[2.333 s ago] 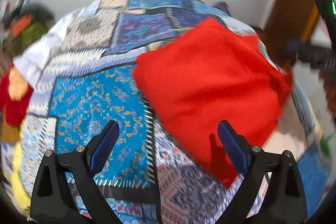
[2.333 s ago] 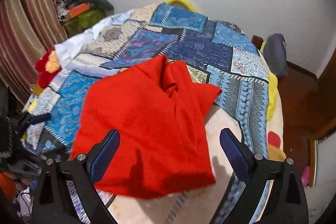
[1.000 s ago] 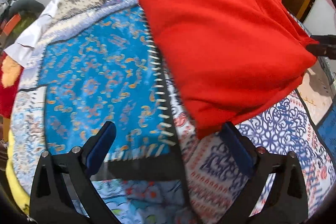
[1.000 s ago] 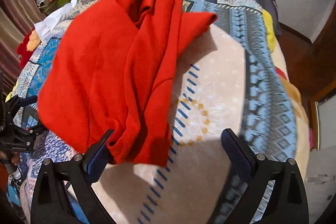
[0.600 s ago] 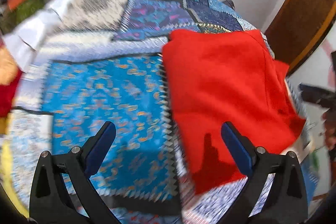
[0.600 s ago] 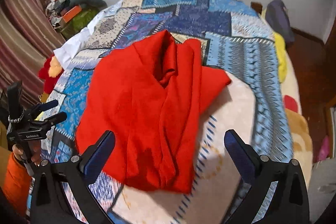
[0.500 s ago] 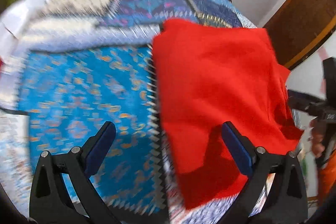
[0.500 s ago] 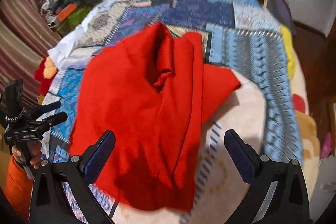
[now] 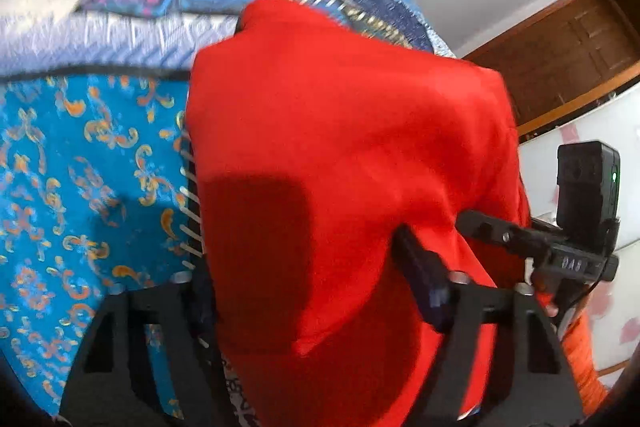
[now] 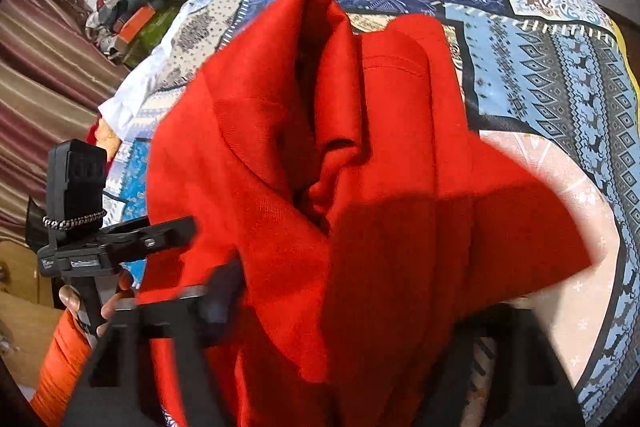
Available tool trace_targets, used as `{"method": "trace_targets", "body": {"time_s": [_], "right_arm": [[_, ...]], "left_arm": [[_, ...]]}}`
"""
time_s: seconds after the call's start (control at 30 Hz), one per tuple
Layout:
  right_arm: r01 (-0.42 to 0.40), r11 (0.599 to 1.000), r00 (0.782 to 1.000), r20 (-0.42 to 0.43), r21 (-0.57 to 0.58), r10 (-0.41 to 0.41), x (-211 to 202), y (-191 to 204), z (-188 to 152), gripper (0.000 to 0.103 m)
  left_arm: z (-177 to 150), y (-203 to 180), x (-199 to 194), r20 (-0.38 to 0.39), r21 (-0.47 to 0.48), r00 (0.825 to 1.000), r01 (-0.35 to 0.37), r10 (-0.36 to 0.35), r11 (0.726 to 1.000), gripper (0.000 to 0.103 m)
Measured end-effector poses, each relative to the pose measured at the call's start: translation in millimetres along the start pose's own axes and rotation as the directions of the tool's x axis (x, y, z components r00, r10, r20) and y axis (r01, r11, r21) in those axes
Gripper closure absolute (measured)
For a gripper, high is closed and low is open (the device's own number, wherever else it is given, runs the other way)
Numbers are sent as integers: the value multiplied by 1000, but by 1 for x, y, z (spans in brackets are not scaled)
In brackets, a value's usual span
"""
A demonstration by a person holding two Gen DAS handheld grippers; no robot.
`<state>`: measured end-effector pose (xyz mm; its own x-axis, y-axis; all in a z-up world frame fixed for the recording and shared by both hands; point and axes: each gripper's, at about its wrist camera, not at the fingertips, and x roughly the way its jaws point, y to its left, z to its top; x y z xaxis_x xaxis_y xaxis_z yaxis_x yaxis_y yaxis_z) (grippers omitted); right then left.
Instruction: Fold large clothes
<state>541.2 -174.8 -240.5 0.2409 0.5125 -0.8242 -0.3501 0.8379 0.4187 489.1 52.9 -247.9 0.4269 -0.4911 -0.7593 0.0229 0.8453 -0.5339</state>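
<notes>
A folded red garment (image 9: 340,147) lies on the patchwork bedspread (image 9: 80,155). My left gripper (image 9: 316,291) is over its near edge, with red cloth between the two fingers; the jaws stand wide apart. In the right wrist view the same garment (image 10: 320,167) shows a rumpled fold down its middle. My right gripper (image 10: 352,291) is at its near edge, cloth draped between the fingers; the right finger is hidden under cloth. Each gripper shows in the other's view: the right gripper (image 9: 520,239), the left gripper (image 10: 120,239).
The bedspread (image 10: 560,67) covers the whole bed. A pile of clothes and boxes (image 10: 132,15) sits at the far left by a striped curtain (image 10: 36,75). A wooden door (image 9: 568,47) and white wall stand to the right of the bed.
Both grippers have dropped down and moved in onto the near edge of the red garment, which now fills the space between each pair of fingers. The fingers stand closer together than before.
</notes>
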Motion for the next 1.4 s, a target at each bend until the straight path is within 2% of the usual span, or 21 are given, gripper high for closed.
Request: {"method": "trace_targets", "body": {"time_s": [0.03,0.07,0.1,0.17,0.3,0.43,0.6,0.77,0.97,1.07,1.13,1.17,1.23,1.3,1.37,1.4], "right_arm": [[-19,1000,1000,7,16,19,-3,0,0,66],[-26,999,1000,15,28,26,-6,0,1,68],[-31,999,999,25,31,31,-11,3,0,71],[-6,1000,999,41,15,5,-19,15,-2,72],[9,1000,998,63,-28,-7,-39,48,-4,74],[21,996,994,104,-81,-12,-63,92,-6,74],[-35,992,991,128,-117,50,-84,146,-9,74],[-78,985,990,105,-156,95,-69,202,-18,74],[-120,985,993,-26,-120,118,8,233,-32,74],[-96,989,990,-117,-114,82,59,235,-42,74],[-54,990,986,-166,-133,31,93,232,-47,74],[-37,989,983,-182,-143,11,105,229,-49,73],[16,982,980,-194,-189,-54,123,225,-53,73],[28,966,981,-180,-258,-77,125,223,-54,70],[26,954,979,-187,-300,-85,122,221,-58,63],[48,945,976,-185,-325,-113,117,221,-59,55]], "left_arm": [[2,-1,-5,10,15,1000,-5,5,1000,47],[2,-4,-12,23,24,1000,-5,4,1000,58],[1,-7,-22,36,24,999,6,-7,1000,64],[1,-16,-38,46,24,999,16,-17,1000,69],[-5,-35,-74,90,99,994,-70,61,993,72],[-16,-31,-138,167,111,984,-85,65,990,72],[-31,-16,-203,231,112,968,-131,103,985,72],[-51,24,-239,235,61,956,-192,173,979,71],[-71,100,-211,123,-49,963,-236,240,971,71],[-90,143,-176,24,-109,964,-259,263,960,70],[-99,167,-156,-27,-152,967,-255,254,955,68],[-103,175,-150,-20,-166,971,-237,237,957,64],[-108,174,-150,30,-131,975,-215,221,968,59],[-113,162,-149,46,-71,962,-264,268,962,55],[-120,145,-146,50,1,939,-340,339,941,49],[-124,138,-145,51,33,927,-374,372,927,45]]}}
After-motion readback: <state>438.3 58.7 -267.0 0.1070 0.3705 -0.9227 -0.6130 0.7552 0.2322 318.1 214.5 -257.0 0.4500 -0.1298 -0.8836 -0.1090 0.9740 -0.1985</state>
